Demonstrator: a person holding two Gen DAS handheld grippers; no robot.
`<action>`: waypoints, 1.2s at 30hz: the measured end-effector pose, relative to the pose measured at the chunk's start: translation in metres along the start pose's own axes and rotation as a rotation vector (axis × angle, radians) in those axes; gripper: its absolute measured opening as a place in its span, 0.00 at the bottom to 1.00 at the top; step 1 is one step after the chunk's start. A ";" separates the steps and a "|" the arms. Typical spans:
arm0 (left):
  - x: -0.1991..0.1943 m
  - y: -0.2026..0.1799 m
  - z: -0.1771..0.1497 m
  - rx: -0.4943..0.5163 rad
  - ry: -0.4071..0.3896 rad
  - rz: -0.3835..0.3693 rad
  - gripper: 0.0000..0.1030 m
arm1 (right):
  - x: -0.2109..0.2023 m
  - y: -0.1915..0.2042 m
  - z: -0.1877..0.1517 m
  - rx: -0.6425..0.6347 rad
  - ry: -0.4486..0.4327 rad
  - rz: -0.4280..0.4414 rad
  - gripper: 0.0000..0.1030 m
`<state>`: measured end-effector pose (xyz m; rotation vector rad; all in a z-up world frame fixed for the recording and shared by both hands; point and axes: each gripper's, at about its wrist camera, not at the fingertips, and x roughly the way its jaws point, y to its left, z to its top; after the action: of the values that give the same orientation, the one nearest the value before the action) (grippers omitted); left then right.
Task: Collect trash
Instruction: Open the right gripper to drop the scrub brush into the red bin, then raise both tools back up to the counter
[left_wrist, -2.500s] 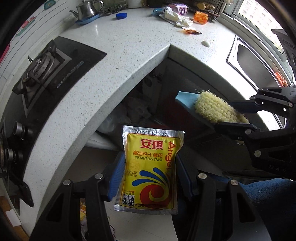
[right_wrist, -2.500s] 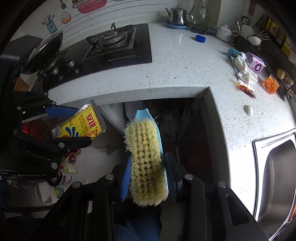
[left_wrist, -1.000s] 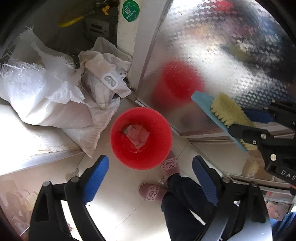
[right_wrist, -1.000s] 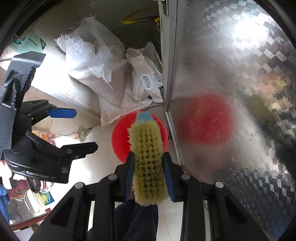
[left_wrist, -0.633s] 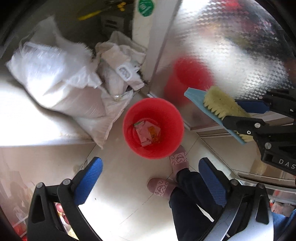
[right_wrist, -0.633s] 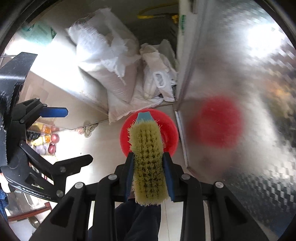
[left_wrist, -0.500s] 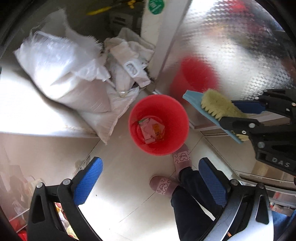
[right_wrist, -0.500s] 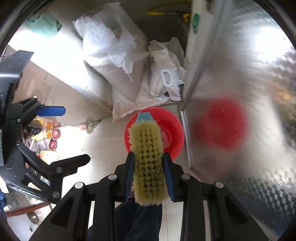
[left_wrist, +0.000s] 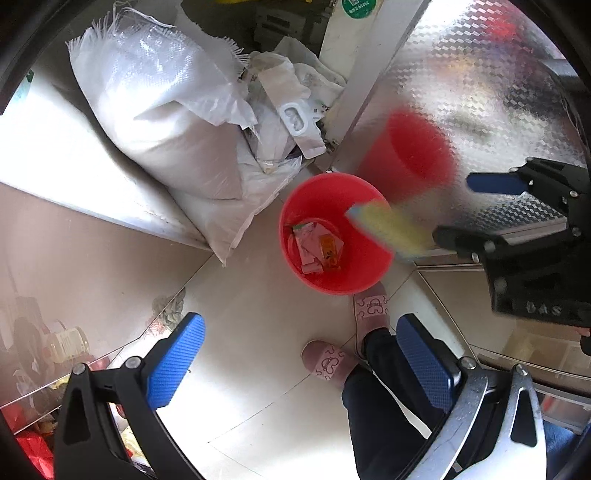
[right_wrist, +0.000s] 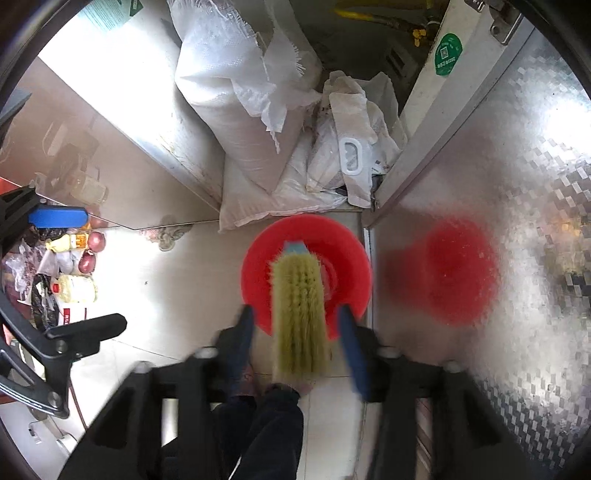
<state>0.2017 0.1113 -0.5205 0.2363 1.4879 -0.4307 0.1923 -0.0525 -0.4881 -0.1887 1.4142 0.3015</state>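
Sitting mid-frame on the floor, the red bin holds crumpled wrappers. The right gripper, jaws just spreading, has let go of the brush, blurred over the bin's rim. The left gripper gapes wide, empty.

The right gripper points down over the red bucket, its jaws having just been opening. The yellow brush sits loose between them, clear of both pads; white sacks lie at twelve o'clock.
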 end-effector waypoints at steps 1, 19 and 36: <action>-0.001 0.000 0.000 -0.002 -0.001 0.001 1.00 | -0.001 -0.001 -0.001 0.005 -0.004 -0.002 0.72; -0.184 -0.033 -0.022 -0.038 -0.118 0.010 1.00 | -0.171 0.019 -0.017 0.058 -0.078 -0.030 0.99; -0.366 -0.052 -0.030 -0.030 -0.316 0.081 1.00 | -0.345 0.032 -0.009 0.024 -0.270 -0.039 0.99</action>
<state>0.1432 0.1247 -0.1542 0.1939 1.1706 -0.3615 0.1296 -0.0577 -0.1471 -0.1499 1.1454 0.2672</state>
